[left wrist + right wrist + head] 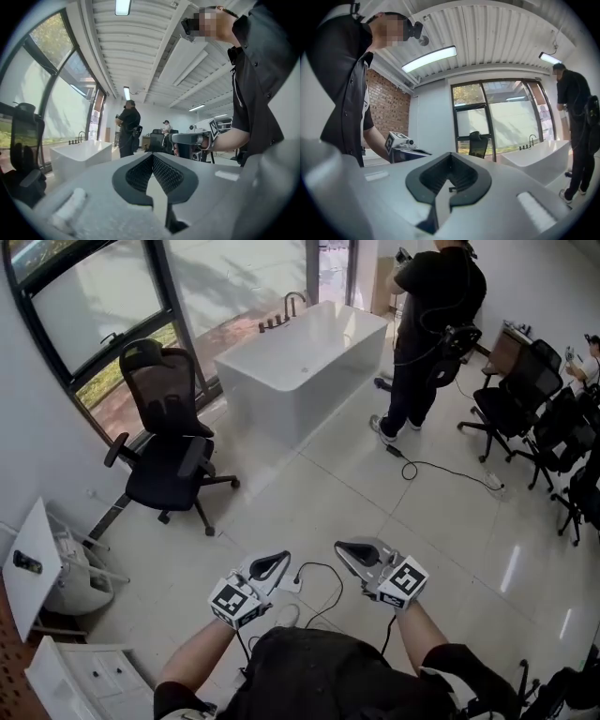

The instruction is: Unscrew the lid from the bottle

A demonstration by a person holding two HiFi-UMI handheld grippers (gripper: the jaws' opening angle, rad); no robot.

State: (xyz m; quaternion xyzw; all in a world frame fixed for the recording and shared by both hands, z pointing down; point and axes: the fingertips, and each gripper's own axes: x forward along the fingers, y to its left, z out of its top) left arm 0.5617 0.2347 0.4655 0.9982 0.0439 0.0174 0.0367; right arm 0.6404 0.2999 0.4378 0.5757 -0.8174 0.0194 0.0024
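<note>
No bottle or lid shows in any view. In the head view my left gripper [281, 560] and right gripper [343, 549] are held side by side in front of my body, above the tiled floor, with their tips angled toward each other. Both are shut, with nothing between the jaws. The left gripper view looks along its closed jaws [153, 157] across the room, and the right gripper [190, 138] hangs beyond them. The right gripper view shows its own closed jaws [450, 157], with the left gripper [399, 143] off to the left.
A black office chair [169, 442] stands by the window at left, with a white bathtub [300, 362] behind it. A person in black [431, 324] stands at the back. More chairs [525, 399] line the right. A cable [323, 592] lies on the floor. White furniture [56, 568] sits at lower left.
</note>
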